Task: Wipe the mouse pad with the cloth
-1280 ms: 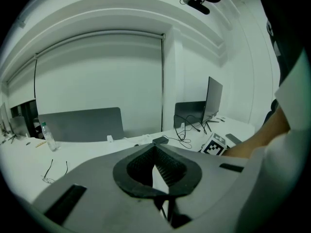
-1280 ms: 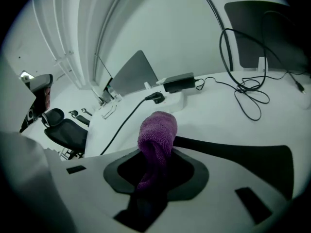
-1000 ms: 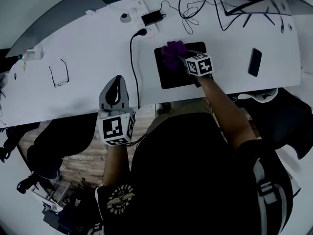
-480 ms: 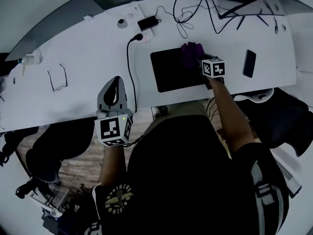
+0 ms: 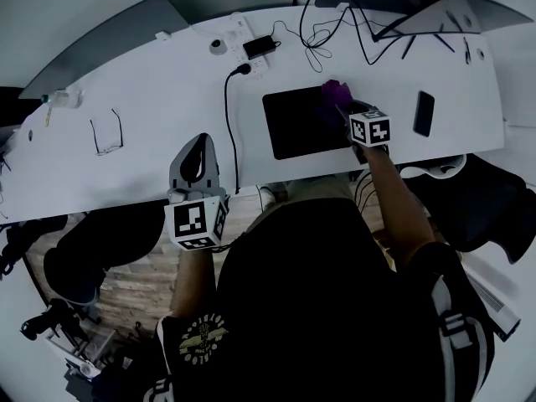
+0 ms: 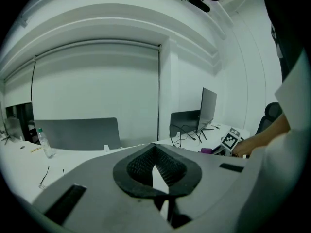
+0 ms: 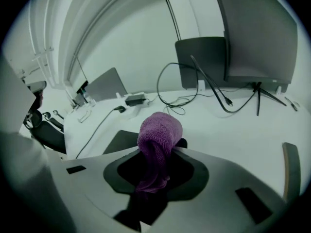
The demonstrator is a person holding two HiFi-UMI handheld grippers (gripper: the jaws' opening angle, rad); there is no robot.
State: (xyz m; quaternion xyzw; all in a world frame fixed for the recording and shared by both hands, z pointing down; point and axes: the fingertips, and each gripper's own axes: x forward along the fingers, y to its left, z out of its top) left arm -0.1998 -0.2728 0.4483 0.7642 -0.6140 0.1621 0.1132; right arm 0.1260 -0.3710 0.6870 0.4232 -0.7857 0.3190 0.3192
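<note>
Where the cloth (image 5: 333, 93) meets the mouse pad (image 5: 293, 126), right gripper (image 5: 344, 110) grips it.

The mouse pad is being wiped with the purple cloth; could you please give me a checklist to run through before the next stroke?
1. Cloth gripped: the purple cloth is pinched between the right gripper jaws. Ok.
2. Cloth on the pad: it sits at the far right corner of the black mouse pad; whether it presses on the surface, cannot tell.
3. Pad surface free: nothing but the cloth lies on it. Ok.
4. Left gripper: jaws together, empty, at the desk's near edge, well left of the pad. Ok.
5. Neighbours: the power cable on the left and the phone on the right both lie apart from the pad. Ok.
</note>
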